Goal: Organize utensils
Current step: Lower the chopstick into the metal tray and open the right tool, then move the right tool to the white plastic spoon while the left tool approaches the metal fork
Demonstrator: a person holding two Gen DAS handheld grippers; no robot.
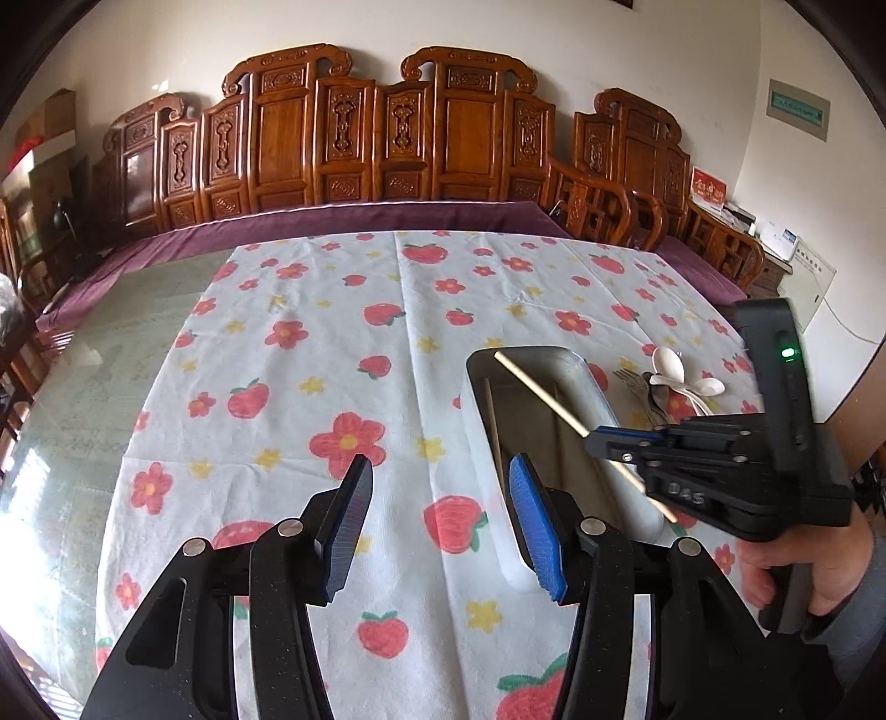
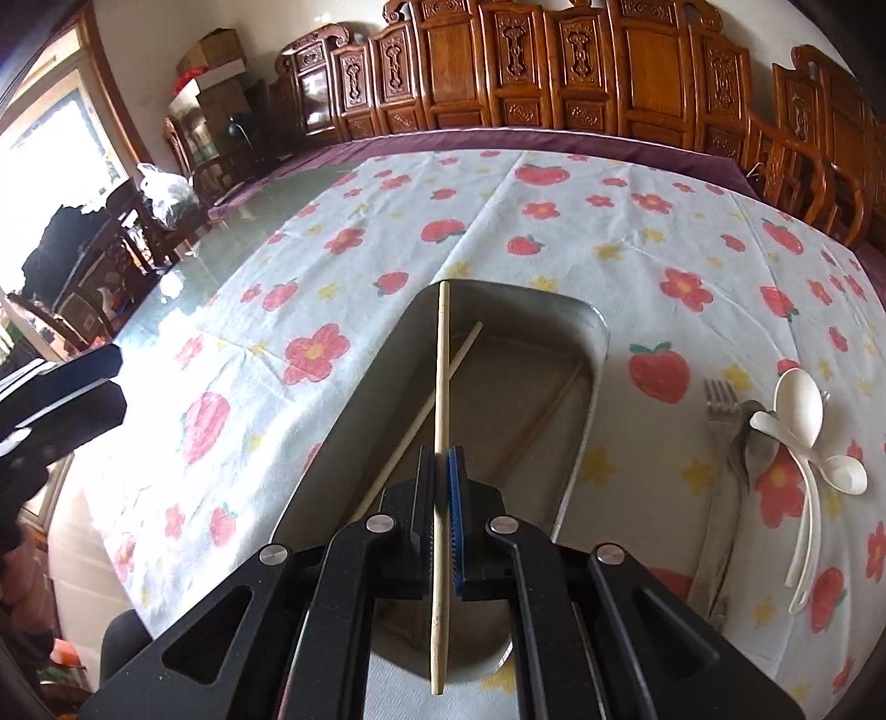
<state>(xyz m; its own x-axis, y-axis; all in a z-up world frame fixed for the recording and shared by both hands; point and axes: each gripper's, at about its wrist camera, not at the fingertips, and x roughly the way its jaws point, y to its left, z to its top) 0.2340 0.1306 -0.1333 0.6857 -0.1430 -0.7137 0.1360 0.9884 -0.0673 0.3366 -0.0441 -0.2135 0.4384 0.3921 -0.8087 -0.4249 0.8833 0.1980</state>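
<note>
The right gripper (image 2: 443, 465) pinches 1 chopstick (image 2: 441, 382) above the metal tray (image 2: 601, 338); lower it parallel beside the chopstick (image 2: 421, 415) already inside, then release; the left gripper (image 1: 440, 520) stands half-open, empty.

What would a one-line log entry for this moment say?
right gripper: shut on chopstick, over tray | left gripper: open, empty | tray: one chopstick inside | fork, spoons: on cloth

Carved wooden bench (image 1: 354, 138), white wall (image 1: 498, 33), perhaps a window (image 2: 50, 144)
</note>
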